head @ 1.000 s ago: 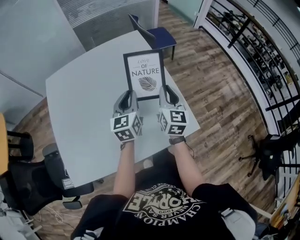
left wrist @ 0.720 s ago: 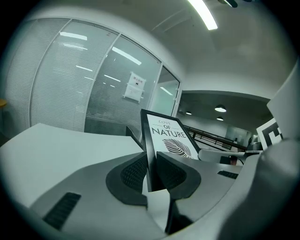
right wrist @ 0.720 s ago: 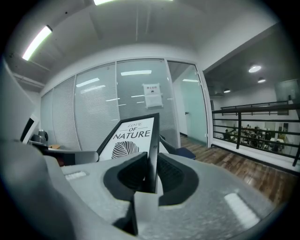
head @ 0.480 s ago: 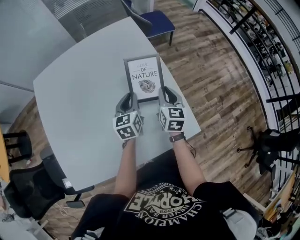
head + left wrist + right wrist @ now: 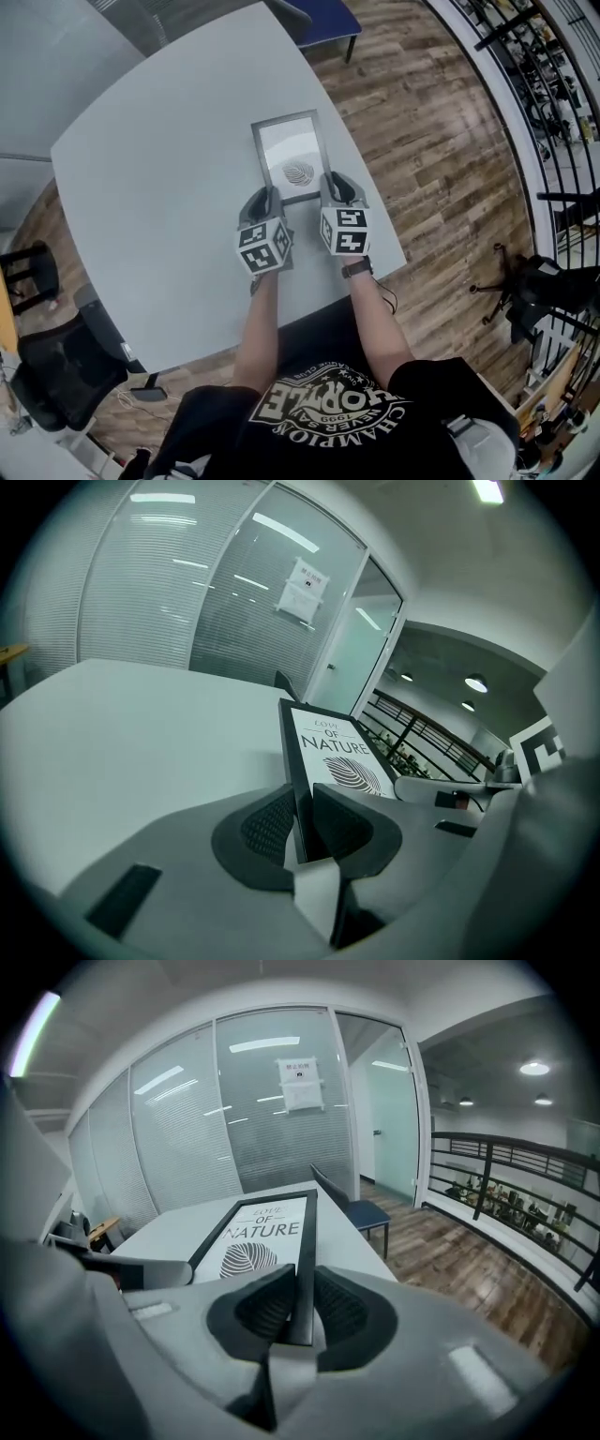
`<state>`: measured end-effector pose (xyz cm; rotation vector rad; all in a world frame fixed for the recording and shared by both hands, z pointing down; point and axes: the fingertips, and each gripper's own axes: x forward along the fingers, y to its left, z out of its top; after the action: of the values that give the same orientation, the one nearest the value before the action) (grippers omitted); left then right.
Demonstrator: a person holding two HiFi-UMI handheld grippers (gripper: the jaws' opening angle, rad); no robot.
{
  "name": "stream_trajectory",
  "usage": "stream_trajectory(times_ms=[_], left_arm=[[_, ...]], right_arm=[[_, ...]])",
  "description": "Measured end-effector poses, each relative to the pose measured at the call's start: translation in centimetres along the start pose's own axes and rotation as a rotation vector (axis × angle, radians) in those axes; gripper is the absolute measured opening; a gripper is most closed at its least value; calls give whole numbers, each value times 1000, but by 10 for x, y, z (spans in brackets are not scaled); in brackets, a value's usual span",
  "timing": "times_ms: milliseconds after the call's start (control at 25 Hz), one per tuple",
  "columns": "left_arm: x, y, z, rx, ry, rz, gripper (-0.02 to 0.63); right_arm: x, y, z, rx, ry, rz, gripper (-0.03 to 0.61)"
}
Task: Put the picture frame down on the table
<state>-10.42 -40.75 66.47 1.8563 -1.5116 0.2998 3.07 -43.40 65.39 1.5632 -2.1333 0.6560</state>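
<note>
Pinching the picture frame (image 5: 289, 150) at its left edge with the left gripper (image 5: 269, 199), at its right with the right gripper (image 5: 330, 183). Held near flat over the table (image 5: 169, 141).

Black short-sleeved T-shirt (image 5: 319, 412), white round print on the chest; dark band (image 5: 356, 269) on the right wrist. Left gripper (image 5: 266, 199) and right gripper (image 5: 336, 184): grey moulded shells, dark ribbed pads (image 5: 267, 822). Each carries a black-and-white square-marker cube (image 5: 263, 246).

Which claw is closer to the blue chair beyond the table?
Right. The right claw clamps the picture frame on the edge toward the blue chair; the left claw clamps the opposite edge.
</note>
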Motion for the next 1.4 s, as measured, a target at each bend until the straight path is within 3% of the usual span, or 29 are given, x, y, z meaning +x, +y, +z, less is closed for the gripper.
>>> stream_trajectory(times_ms=[200, 760, 1200, 1360, 1400], left_arm=[[30, 9, -26, -43, 60, 21, 67], [72, 14, -64, -117, 155, 76, 69], [80, 15, -78, -66, 197, 89, 73], [75, 6, -81, -36, 220, 32, 77], [71, 5, -79, -28, 214, 19, 77]], right_arm=[[32, -14, -29, 9, 74, 4, 61], [76, -38, -59, -77, 189, 13, 60], [84, -41, -73, -113, 273, -9, 61], [80, -44, -71, -82, 260, -39, 70], [77, -42, -68, -75, 246, -40, 105]])
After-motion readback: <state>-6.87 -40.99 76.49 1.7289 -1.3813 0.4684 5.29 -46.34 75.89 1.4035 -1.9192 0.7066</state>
